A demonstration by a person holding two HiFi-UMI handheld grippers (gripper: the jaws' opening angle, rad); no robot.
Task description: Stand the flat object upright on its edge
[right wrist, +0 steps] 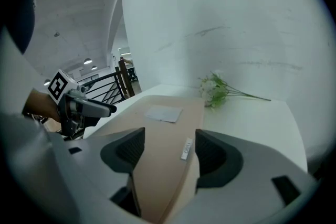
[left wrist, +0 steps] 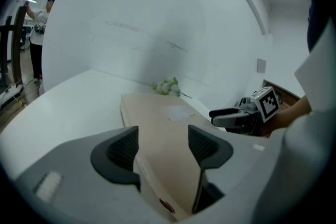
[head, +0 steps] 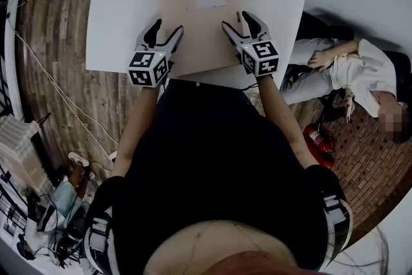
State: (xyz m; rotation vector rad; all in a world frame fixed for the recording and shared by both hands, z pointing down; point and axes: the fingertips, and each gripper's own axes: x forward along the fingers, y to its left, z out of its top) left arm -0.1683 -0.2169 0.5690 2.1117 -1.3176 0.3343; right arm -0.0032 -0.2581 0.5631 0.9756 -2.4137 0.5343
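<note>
Head view: the cardboard box (head: 196,19) lies flat on the white worktop (head: 122,9), left gripper (head: 166,27) and right gripper (head: 237,20) at its near corners; left gripper view: fingers (left wrist: 123,149) apart, straddling the box edge; right gripper view: fingers (right wrist: 212,152) likewise apart; gripping and tipping upright are not yet done.

Inspection from where I stand: a white table (head: 116,22) at 12 o'clock, its far edge meeting a plain white wall (left wrist: 157,18). Dark wooden plank floor (head: 58,74) runs from 9 to 10 o'clock. Brick-pattern flooring (head: 370,167) lies at 4 o'clock. In my right gripper view, a black railing (right wrist: 113,86) stands at 9 o'clock, with lit ceiling lights (right wrist: 87,61) above it.
</note>
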